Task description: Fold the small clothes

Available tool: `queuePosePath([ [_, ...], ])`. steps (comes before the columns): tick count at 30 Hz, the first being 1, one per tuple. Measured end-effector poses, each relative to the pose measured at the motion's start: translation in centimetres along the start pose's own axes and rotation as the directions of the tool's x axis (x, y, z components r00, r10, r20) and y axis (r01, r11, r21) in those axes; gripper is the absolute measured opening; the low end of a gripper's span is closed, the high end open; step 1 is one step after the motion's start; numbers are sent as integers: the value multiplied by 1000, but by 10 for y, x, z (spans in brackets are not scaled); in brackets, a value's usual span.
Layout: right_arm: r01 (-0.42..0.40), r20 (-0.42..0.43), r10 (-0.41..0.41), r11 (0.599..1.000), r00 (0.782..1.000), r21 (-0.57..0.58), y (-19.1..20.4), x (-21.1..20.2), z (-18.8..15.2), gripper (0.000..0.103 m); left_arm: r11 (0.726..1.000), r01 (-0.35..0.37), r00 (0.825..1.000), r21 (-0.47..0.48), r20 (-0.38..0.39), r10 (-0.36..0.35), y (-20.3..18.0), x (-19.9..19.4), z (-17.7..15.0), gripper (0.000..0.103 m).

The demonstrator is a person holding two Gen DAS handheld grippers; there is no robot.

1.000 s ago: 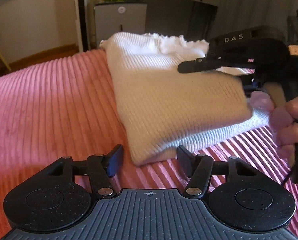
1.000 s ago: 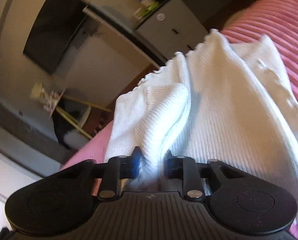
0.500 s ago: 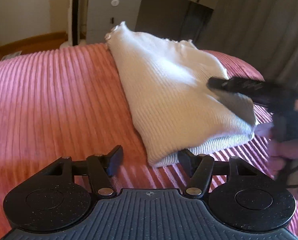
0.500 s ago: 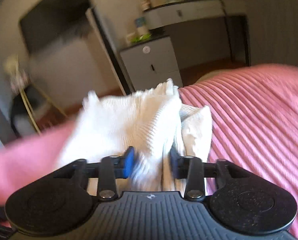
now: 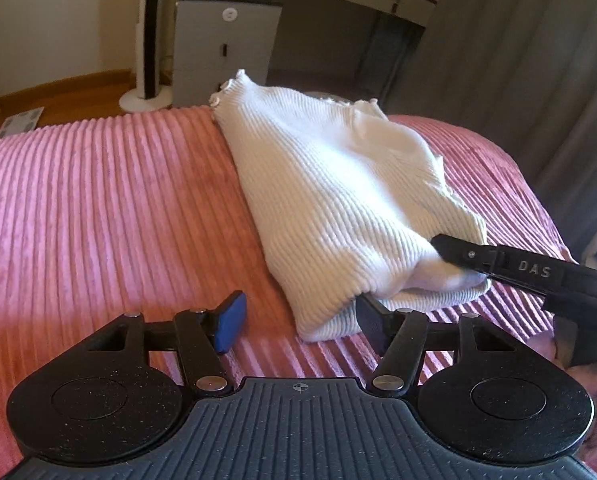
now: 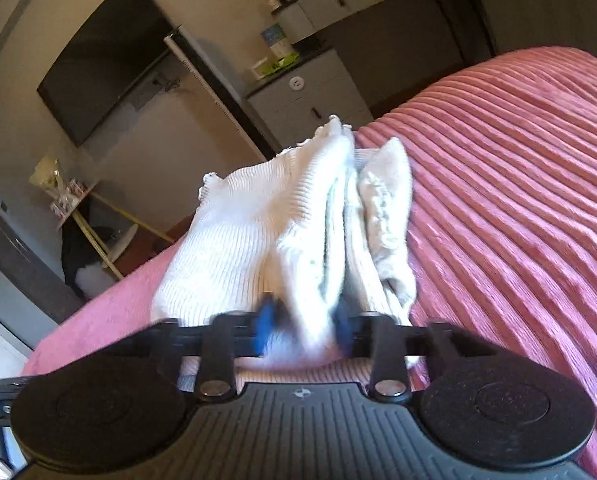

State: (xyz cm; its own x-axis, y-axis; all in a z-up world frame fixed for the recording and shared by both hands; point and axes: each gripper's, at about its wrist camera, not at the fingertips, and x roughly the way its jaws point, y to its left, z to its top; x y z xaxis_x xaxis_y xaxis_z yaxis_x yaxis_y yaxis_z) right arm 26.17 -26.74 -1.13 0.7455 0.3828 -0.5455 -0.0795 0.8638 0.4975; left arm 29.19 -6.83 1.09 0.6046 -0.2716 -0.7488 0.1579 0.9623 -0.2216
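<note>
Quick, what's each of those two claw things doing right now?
Left gripper: open, holding nothing, by the near corner of the white knit garment.
Right gripper: closed on that garment's edge.

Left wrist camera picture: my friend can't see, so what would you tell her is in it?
A folded white ribbed knit garment lies on a pink ribbed bedspread. The left gripper waits open at its near corner, while the right gripper grips its right edge. Behind stand a grey cabinet and grey curtains.

My right gripper is blurred, so I can't judge its grip. The garment hides its fingertips.
</note>
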Motion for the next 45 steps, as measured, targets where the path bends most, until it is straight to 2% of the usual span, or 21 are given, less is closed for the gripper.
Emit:
queuePosePath([
  [2,51,78,-44,995,996,-87,12,-12,2,13,1000,17,1000,-8,9,-17,0,-5,2,68],
  [4,97,114,-86,991,990,-93,11,-20,4,12,1000,21,999,-11,32,-20,1,-9,6,73],
  [7,158,25,-156,983,987,-94,-4,0,-4,13,1000,17,999,-23,37,-16,1,-2,16,75],
  [10,149,8,-149,977,989,-153,-2,1,-6,14,998,44,999,-45,20,-43,4,14,26,76],
  [12,119,6,-119,985,993,-128,-2,-8,2,26,997,49,999,-57,9,-48,6,25,33,76],
  [14,127,35,-124,987,992,-98,-5,-16,11,60,996,63,998,-57,-3,-63,9,37,40,80],
  [16,129,59,-124,989,990,-78,-11,-18,19,67,994,73,997,-75,-15,-74,14,48,44,86],
  [19,73,-10,-74,997,997,-16,-25,2,35,78,981,142,989,-134,-13,-145,26,65,48,87],
  [22,14,-86,-8,998,996,66,-43,33,47,78,958,210,976,-194,-21,-218,34,81,52,88],
  [25,-40,-92,52,991,994,131,-54,51,56,78,941,243,968,-236,-8,-252,40,95,56,88],
  [28,-65,-99,76,992,992,104,-50,61,60,53,934,244,968,-262,15,-249,38,104,59,85],
  [31,-45,-100,50,997,994,55,-41,63,57,48,942,230,973,-246,35,-228,33,105,60,70],
  [32,-44,-94,49,997,994,57,-39,62,56,45,943,232,973,-237,43,-229,32,103,59,60],
  [34,-40,-79,43,999,996,32,-30,55,56,42,949,234,972,-214,60,-226,30,93,58,48],
  [36,-57,-48,57,998,997,-12,-15,45,55,41,958,225,973,-178,82,-214,27,76,59,45],
  [40,-128,-36,126,991,991,-42,18,31,51,40,981,169,978,-90,140,-156,27,29,58,45],
  [45,-237,-69,238,971,969,16,45,24,21,41,996,79,989,-48,126,-73,54,-24,33,48],
])
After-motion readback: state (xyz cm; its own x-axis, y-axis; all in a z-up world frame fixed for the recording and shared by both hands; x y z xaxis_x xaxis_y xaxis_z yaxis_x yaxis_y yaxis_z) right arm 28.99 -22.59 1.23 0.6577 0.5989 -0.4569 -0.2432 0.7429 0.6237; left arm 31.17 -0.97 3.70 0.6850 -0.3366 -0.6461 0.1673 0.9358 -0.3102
